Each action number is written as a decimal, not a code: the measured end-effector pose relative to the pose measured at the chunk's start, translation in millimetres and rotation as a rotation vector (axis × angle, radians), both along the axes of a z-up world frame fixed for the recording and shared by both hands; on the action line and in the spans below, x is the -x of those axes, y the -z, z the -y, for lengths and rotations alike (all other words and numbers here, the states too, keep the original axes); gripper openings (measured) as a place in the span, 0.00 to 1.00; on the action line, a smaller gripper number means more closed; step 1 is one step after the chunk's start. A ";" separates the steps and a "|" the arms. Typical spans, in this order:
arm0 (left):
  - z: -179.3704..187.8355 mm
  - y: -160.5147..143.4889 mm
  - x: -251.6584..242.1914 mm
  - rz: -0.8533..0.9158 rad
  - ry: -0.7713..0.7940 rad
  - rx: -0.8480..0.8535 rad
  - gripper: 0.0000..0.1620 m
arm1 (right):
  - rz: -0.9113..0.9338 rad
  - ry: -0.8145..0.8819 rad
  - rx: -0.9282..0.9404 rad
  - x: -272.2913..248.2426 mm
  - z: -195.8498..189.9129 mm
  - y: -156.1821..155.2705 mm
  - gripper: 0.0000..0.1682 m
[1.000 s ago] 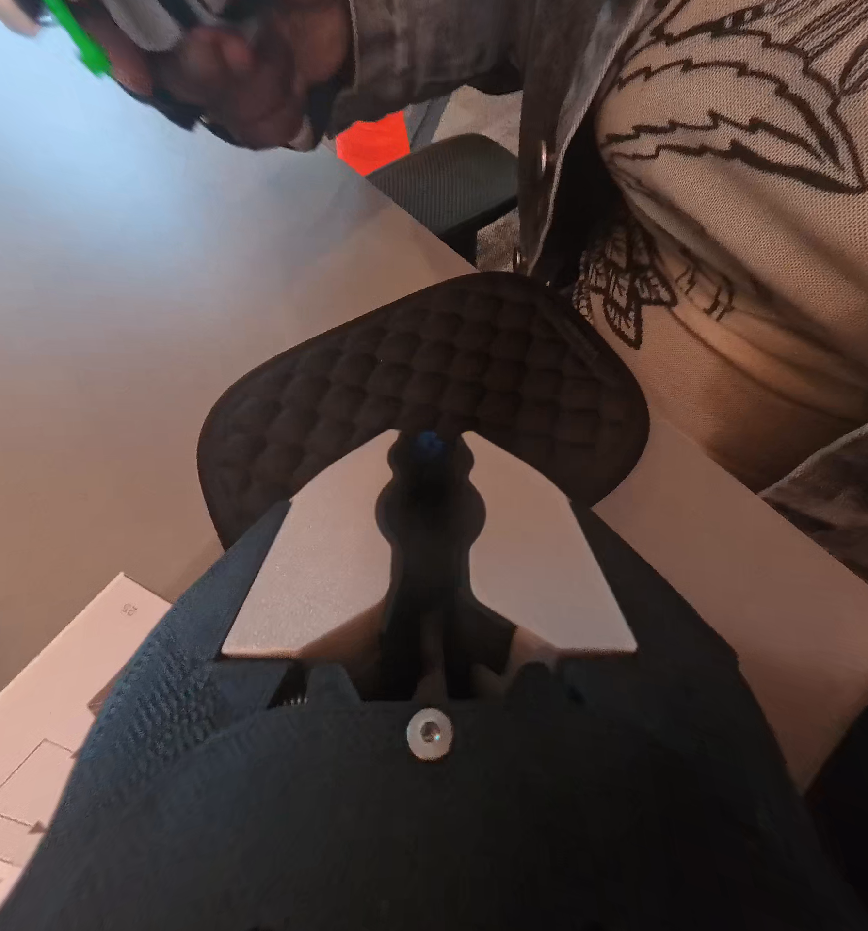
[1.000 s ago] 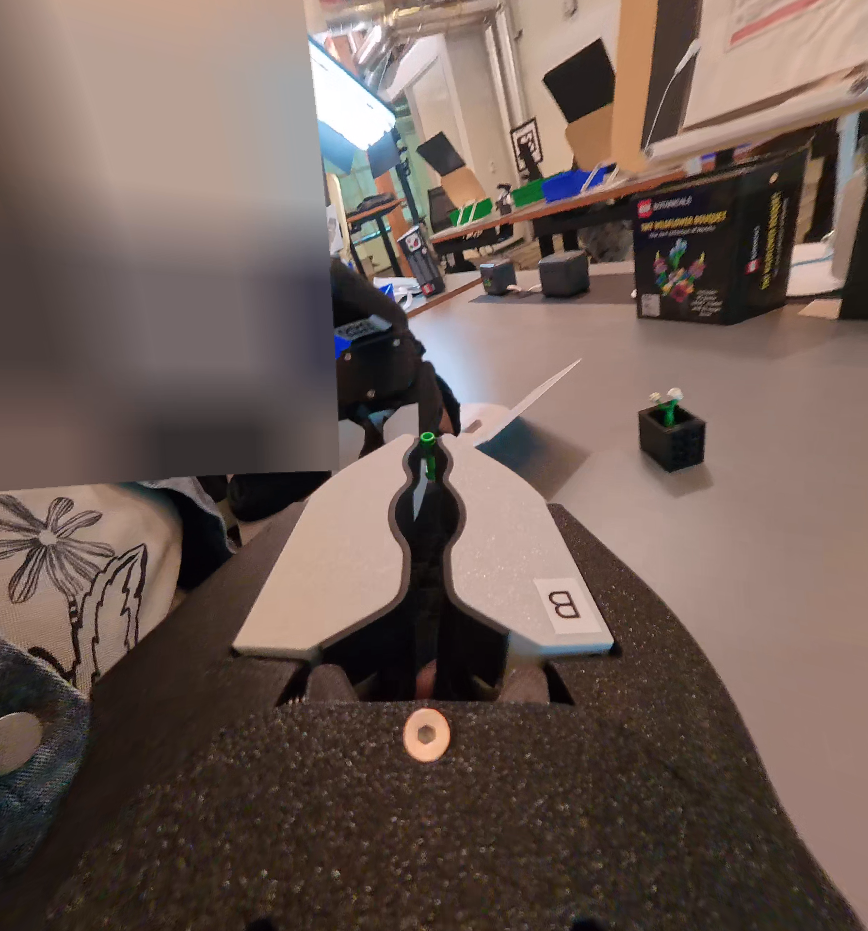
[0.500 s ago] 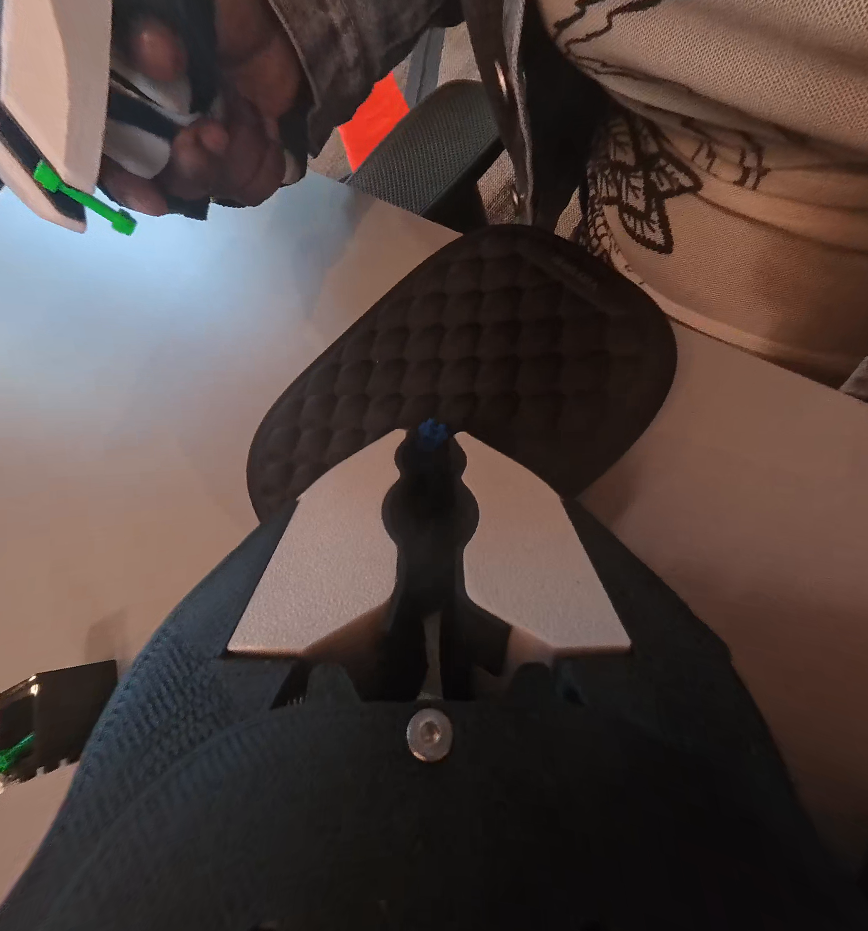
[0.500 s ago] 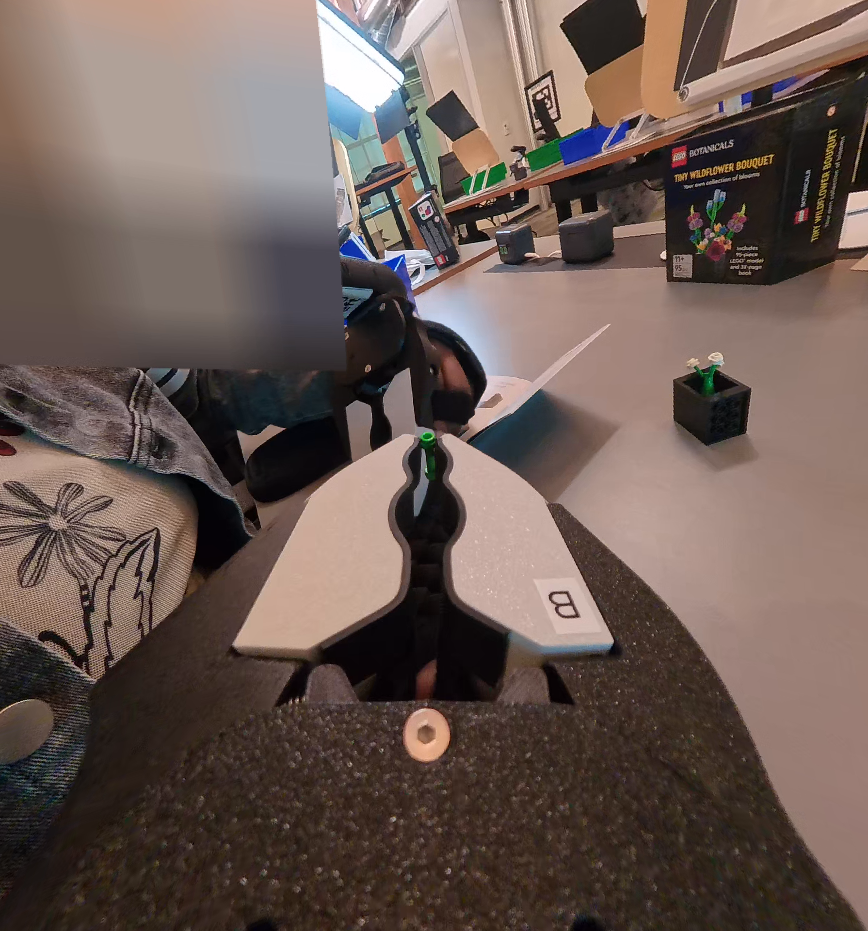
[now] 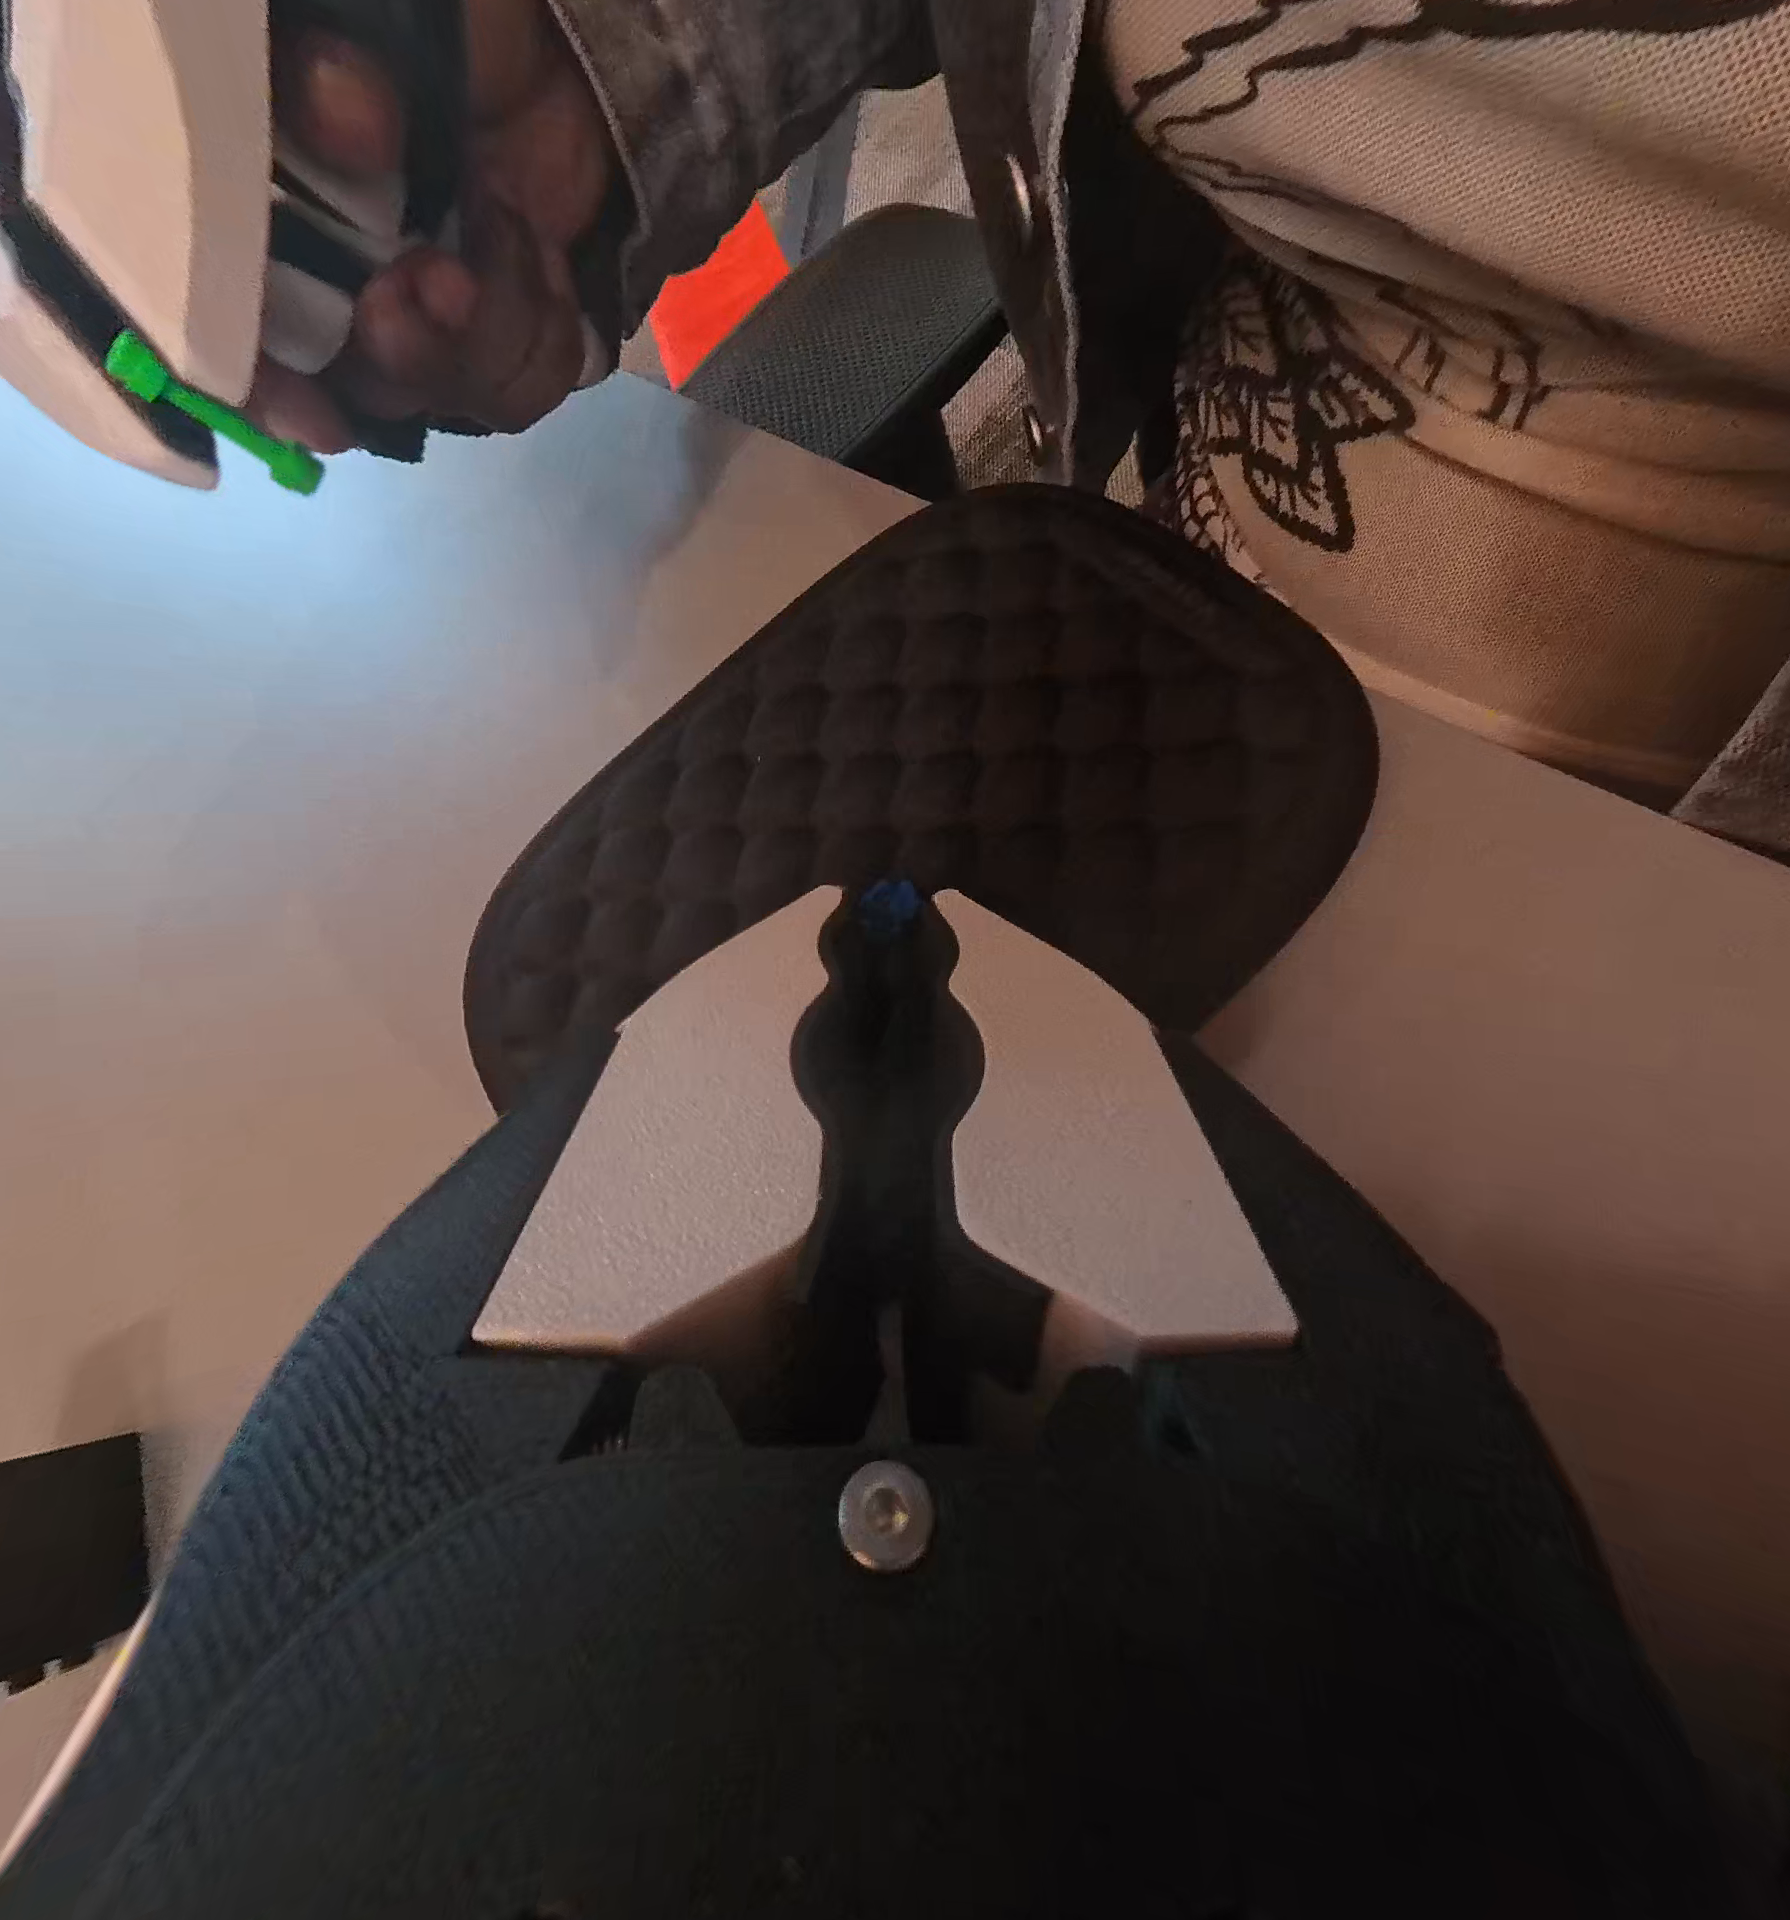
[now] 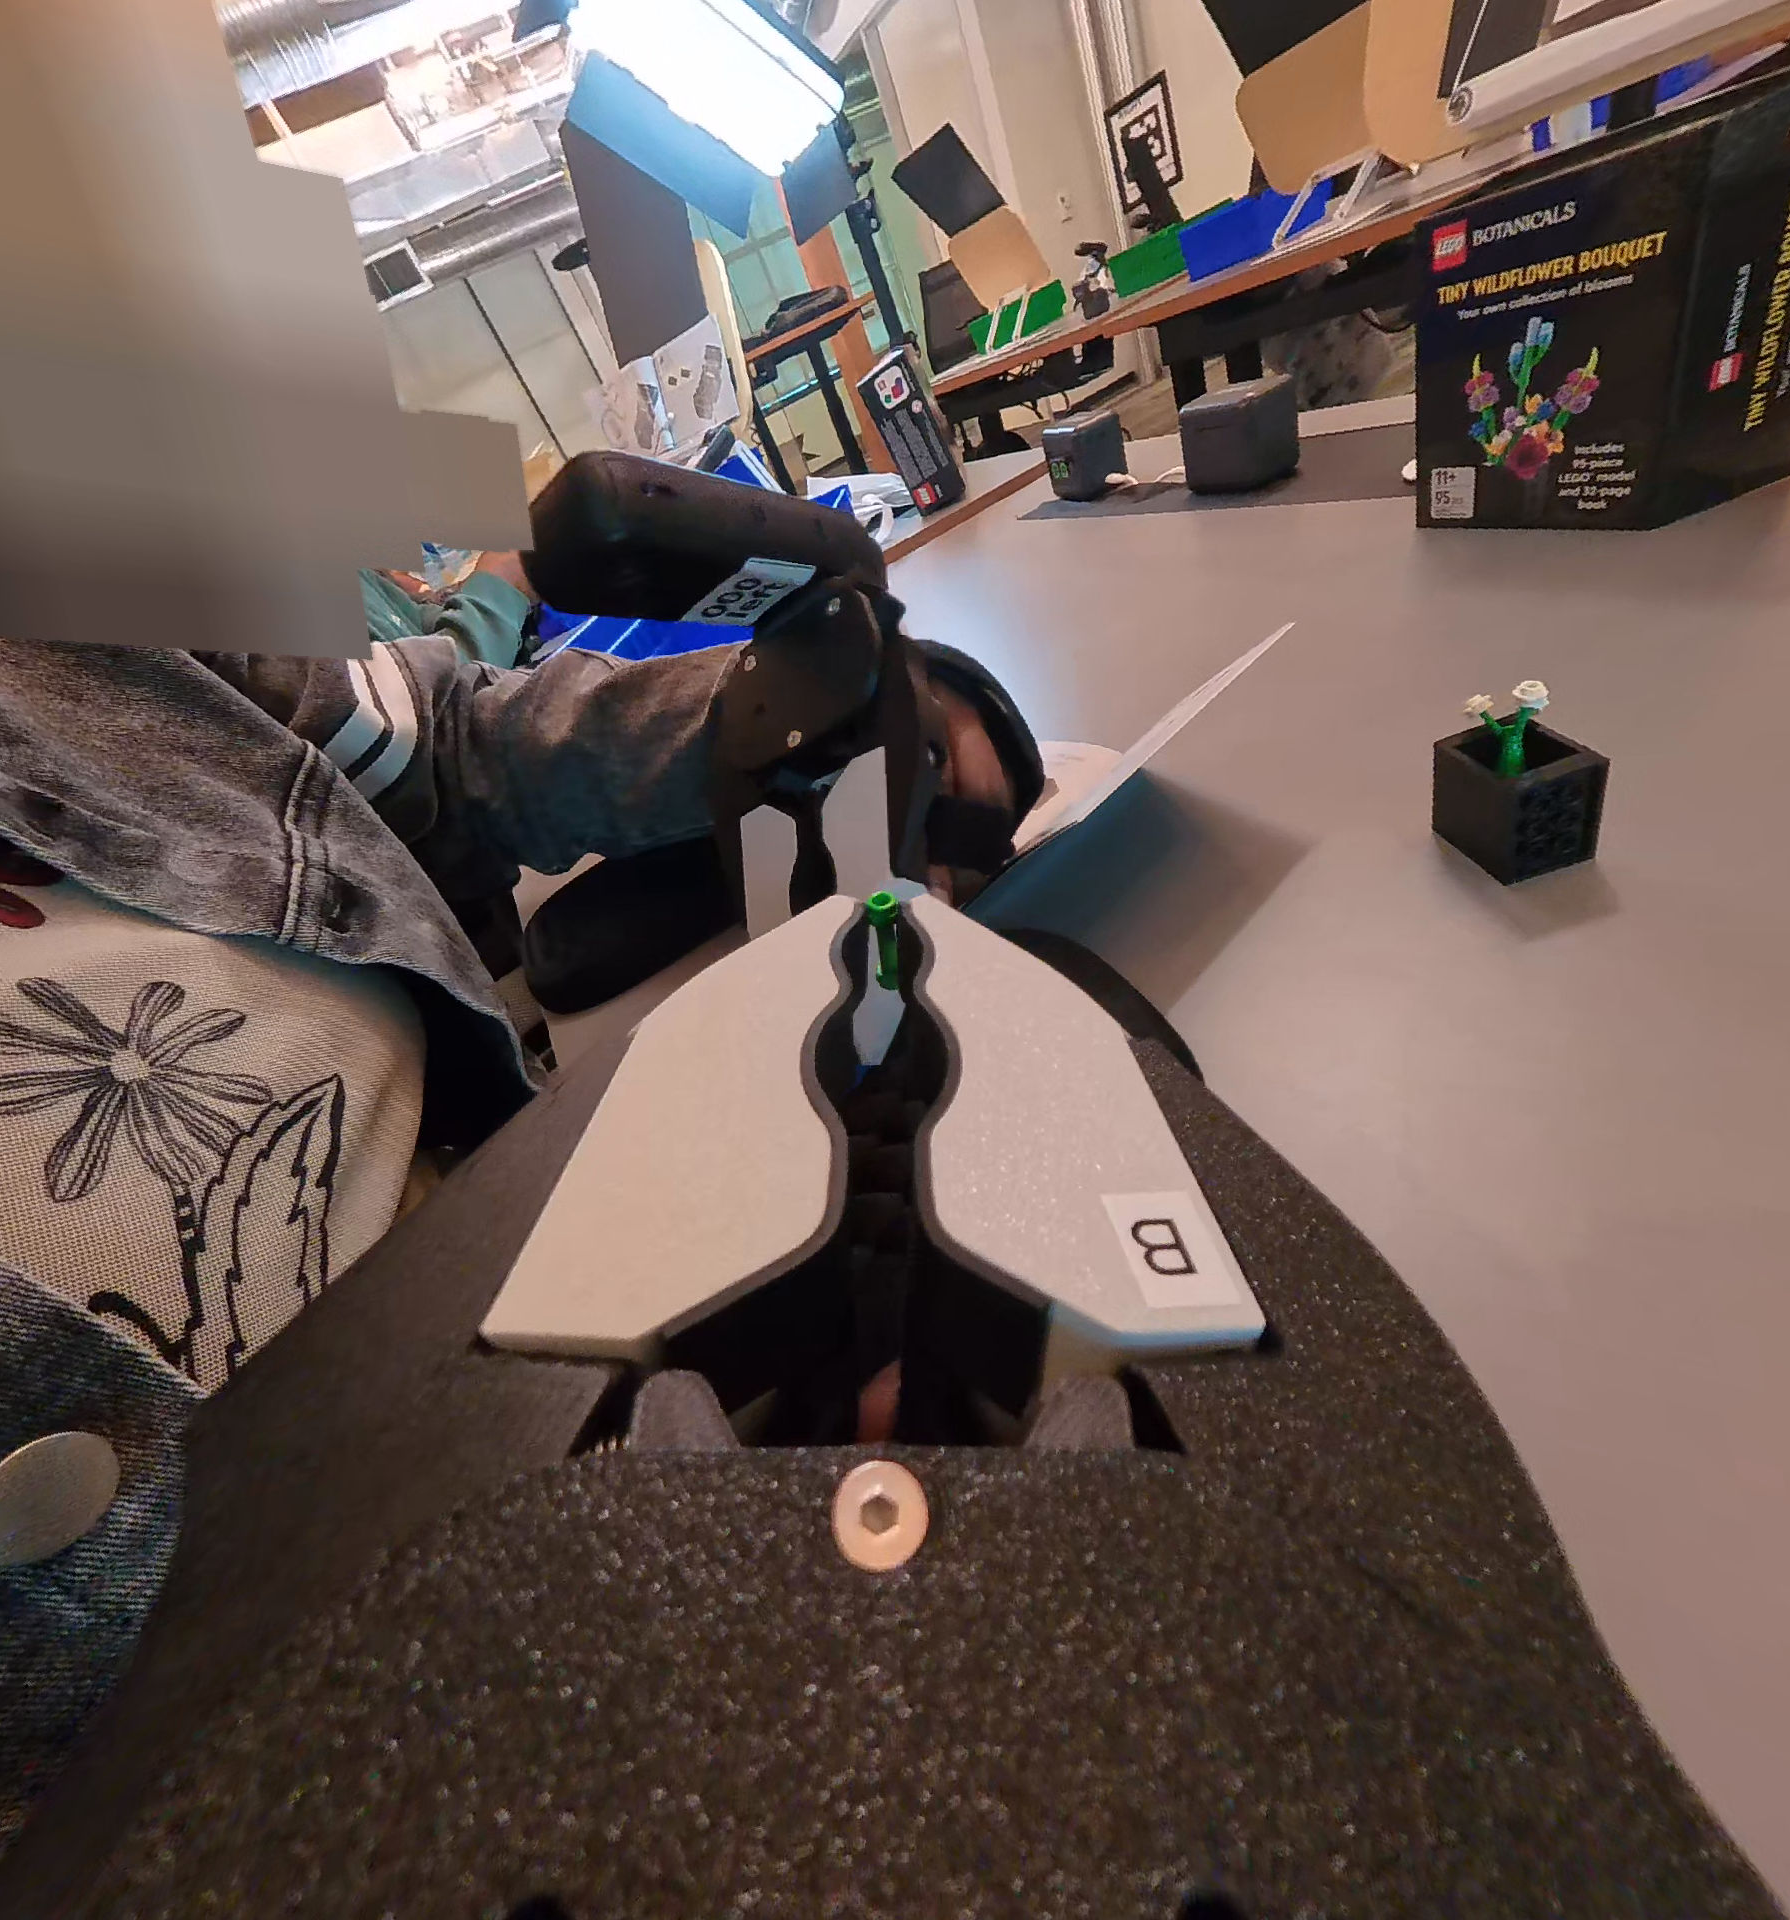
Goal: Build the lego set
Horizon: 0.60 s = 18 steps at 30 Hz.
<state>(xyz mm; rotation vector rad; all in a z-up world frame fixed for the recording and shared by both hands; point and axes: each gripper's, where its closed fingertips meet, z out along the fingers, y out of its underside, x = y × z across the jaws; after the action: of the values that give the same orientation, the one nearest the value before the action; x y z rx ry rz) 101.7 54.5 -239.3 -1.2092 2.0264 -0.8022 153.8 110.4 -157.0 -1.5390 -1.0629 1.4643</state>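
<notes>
My left gripper is shut on a small blue Lego piece at its tips, over a black padded mat by the table's near edge. My right gripper is shut on a green Lego stem. It also shows in the left wrist view at the top left, with the green stem sticking out of its tips. The left gripper shows in the right wrist view, pointing down. A black brick pot with a green stem and white flowers stands on the grey table.
The black Lego set box stands far back on the table. An open instruction booklet lies behind the left gripper. The person's torso and denim sleeve fill the left. The black pot's edge shows at the lower left of the left wrist view. There is about 11 cm between the tips of the two grippers. From either gripper's tips it is about 20 cm to the black brick pot.
The right gripper with the green stem has come lower and closer to the left gripper. The left wrist view has swung, so the booklet is gone and the black pot has come in.
</notes>
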 end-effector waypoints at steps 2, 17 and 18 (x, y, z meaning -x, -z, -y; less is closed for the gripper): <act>-0.3 0.6 0.1 0.006 -0.016 0.024 0.08 | 0.001 -0.008 0.007 1.5 2.2 1.5 0.03; 2.9 -5.2 3.1 0.053 -0.117 0.089 0.10 | 0.012 -0.056 0.045 11.0 15.7 10.4 0.03; 2.7 -5.6 3.2 0.052 -0.123 0.097 0.10 | 0.013 -0.058 0.044 11.2 16.2 10.4 0.03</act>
<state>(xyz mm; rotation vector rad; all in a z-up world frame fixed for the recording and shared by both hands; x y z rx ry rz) 98.5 51.8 -233.7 -1.3390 1.8700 -0.8705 142.6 94.2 -167.4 -1.5619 -1.0976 1.5282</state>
